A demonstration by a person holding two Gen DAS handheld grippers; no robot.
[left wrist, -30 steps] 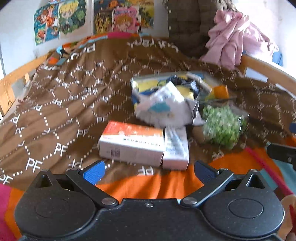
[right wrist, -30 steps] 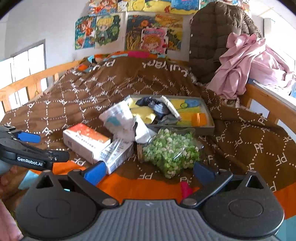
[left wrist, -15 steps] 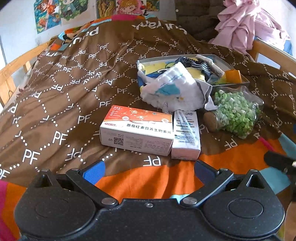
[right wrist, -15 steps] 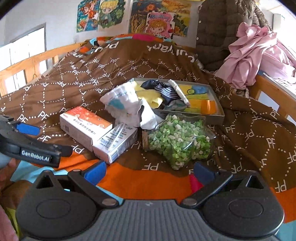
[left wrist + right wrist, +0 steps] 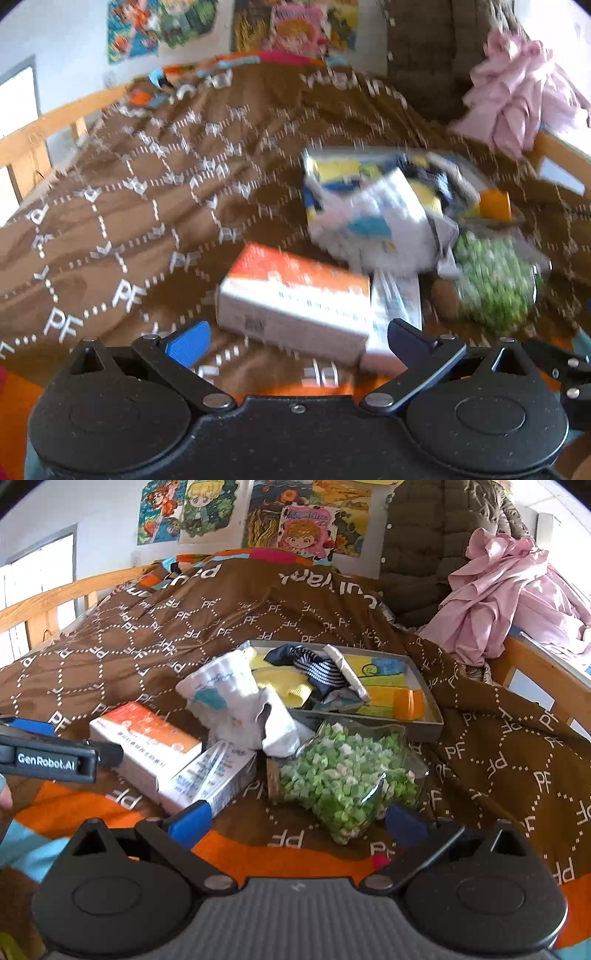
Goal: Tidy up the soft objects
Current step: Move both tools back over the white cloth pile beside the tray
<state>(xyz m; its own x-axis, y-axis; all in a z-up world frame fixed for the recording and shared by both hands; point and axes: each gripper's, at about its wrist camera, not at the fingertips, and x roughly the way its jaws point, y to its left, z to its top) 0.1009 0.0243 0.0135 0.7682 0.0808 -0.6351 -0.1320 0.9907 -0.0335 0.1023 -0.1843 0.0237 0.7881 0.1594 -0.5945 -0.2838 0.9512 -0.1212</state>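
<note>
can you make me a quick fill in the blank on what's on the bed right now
1. The jar lying on its side is full of small ____ and white pieces.
2. The white cloth spills over the near-left edge of the grey ____.
3. The box beside the smaller box has an ____ top.
4. Both tools, left and right, are ____ and hold nothing.

Missing words: green; tray; orange; open

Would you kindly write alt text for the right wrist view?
An open hand-held gripper hovers over a brown bedspread above a clear bag of green pieces, two boxes, a crumpled white cloth and a grey tray of folded fabrics. The other hand-held gripper enters from the left.
</note>
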